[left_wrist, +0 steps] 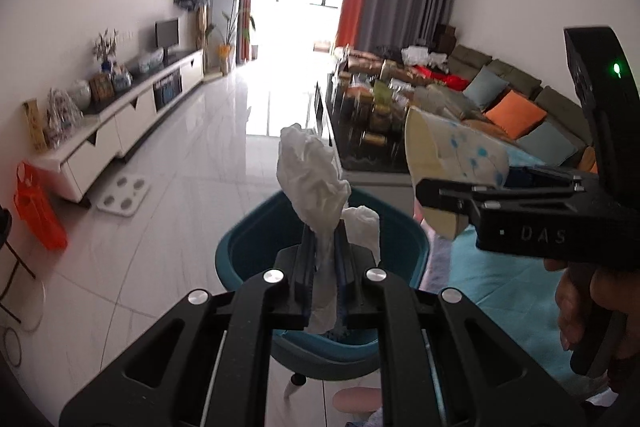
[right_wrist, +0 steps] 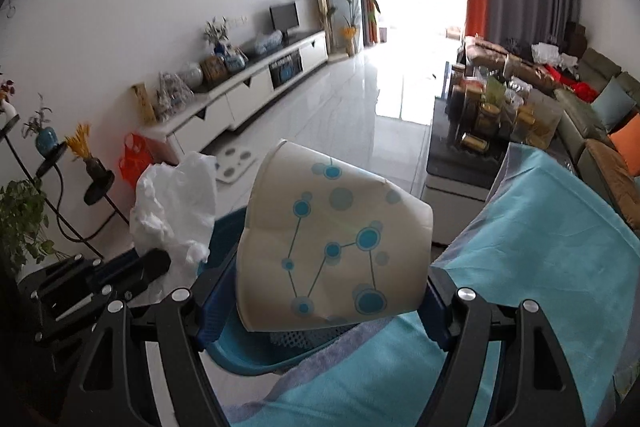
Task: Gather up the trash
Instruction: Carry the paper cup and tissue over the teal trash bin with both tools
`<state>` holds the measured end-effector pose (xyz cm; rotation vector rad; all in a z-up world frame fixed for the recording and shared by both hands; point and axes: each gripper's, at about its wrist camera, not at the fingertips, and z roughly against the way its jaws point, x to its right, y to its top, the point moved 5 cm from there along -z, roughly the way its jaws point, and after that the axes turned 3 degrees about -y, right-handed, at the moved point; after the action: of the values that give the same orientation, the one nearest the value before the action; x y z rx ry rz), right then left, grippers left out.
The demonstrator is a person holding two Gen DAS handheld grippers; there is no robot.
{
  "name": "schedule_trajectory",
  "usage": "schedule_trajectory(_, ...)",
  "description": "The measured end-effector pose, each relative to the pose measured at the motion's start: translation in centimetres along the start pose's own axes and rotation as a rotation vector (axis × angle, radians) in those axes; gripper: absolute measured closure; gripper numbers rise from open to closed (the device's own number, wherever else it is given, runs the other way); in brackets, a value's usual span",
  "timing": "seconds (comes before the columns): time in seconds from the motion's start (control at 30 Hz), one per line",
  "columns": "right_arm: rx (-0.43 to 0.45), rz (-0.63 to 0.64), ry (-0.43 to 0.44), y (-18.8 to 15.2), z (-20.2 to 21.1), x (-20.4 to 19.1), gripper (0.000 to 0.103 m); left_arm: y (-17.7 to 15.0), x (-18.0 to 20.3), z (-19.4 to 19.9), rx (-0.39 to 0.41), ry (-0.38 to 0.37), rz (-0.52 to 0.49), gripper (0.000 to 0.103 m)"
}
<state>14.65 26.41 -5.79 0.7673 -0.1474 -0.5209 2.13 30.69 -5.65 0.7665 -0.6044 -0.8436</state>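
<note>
Both tools are loaded and over the drop; the left gripper (left_wrist: 322,247) has its jaws pinched nearly together on a crumpled white tissue (left_wrist: 310,171), the wad sprouting up past the fingertips and a tail trailing back between the pads; the right gripper (right_wrist: 332,283) stands wide, its blue pads clamped on either side of a paper cup (right_wrist: 336,247), held on its side with the mouth turned away to the upper left.

Below them sits the teal bin (left_wrist: 240,247), its rim showing under both sets of fingers, right beside the edge of a table draped in a turquoise cloth (right_wrist: 540,247); from the left camera the tissue hangs squarely over the opening, while the cup looks closer to the bin's table-side edge.

To do this well, I'd say bring the cup further in over the middle of the bin before letting go, since a light cup could bounce off the rim or roll onto the cloth; the tissue may cling to the pads, so open fully and give it a moment to fall.

The cup is cream-coloured, printed with blue dots joined by thin lines, and dented along its wall; the tissue is soft, creased and weightless-looking.
</note>
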Motion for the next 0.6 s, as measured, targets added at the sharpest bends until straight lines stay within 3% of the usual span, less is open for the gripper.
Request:
schedule_trajectory(0.33,-0.185,-0.065,0.051,-0.7,-5.6,0.0,0.028,-1.8,-1.9,-5.7,-0.126,-0.029,0.045,0.093)
schedule_trajectory(0.6,-0.268,-0.125,0.075,-1.1,-8.0,0.3,0.028,-2.5,-1.1,-7.8,-0.176,-0.032,0.054,0.091)
